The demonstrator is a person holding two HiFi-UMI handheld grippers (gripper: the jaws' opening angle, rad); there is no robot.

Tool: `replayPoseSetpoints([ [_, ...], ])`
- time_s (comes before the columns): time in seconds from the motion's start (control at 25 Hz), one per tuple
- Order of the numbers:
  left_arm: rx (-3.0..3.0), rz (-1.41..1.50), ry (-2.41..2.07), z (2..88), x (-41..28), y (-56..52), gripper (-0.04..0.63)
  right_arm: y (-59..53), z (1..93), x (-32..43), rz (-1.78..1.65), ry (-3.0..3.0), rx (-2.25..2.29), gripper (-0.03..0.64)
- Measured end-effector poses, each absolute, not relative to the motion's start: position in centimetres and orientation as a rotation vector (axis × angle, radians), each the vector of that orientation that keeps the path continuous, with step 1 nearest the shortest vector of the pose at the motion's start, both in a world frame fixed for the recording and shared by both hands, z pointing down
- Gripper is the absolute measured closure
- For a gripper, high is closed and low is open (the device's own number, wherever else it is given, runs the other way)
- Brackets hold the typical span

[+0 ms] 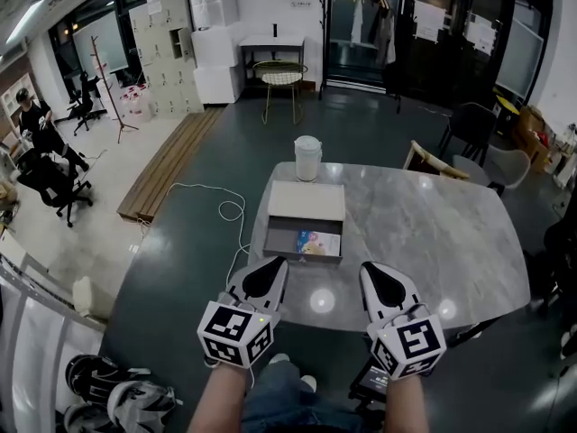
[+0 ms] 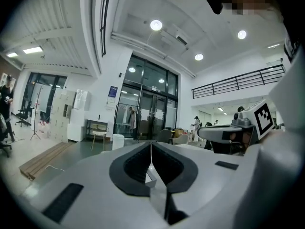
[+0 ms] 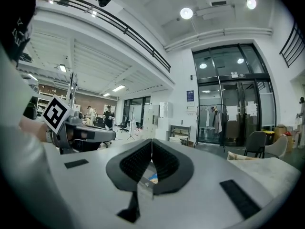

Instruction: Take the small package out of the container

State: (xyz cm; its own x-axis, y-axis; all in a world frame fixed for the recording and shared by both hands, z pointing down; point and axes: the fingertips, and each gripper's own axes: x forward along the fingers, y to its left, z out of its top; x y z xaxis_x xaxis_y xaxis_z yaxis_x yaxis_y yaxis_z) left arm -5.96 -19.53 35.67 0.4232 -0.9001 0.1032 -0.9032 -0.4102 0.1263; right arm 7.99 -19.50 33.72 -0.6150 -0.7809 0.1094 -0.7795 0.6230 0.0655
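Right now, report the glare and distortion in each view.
Head view: bright spots of glare sit on the table near its front edge, and straight lines bow outward. Left gripper view: black rounded corners, with the ceiling lamp blown white. Right gripper view: the same dark corners, with the railing curved by the lens.

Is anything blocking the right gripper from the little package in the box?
Nothing visible does: the grey rectangular box is open on top, and the small colourful package lies uncovered inside, ahead of the right gripper.
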Motion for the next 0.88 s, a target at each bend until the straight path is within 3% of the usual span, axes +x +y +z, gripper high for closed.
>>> replayPoseSetpoints([
  [0.68,2.345,0.266,-1.272,43.5,-5.0,-31.9,0.577,-30.9,38.9,9.4,0.152,-2.569,1.391,0.591],
  [0.72,2.329,0.290,-1.244,44.2,-4.9,-32.7,0.567,-31.8,39.2,9.4,0.164,-2.560,1.392,0.591],
  [0.8,2.290,0.341,-1.161,45.8,-4.4,-34.2,0.472,-33.5,40.0,9.5,0.195,-2.541,1.395,0.592],
  [0.88,2.246,0.399,-1.065,47.5,-3.9,-35.3,0.426,-35.2,41.0,9.4,0.229,-2.523,1.396,0.591],
])
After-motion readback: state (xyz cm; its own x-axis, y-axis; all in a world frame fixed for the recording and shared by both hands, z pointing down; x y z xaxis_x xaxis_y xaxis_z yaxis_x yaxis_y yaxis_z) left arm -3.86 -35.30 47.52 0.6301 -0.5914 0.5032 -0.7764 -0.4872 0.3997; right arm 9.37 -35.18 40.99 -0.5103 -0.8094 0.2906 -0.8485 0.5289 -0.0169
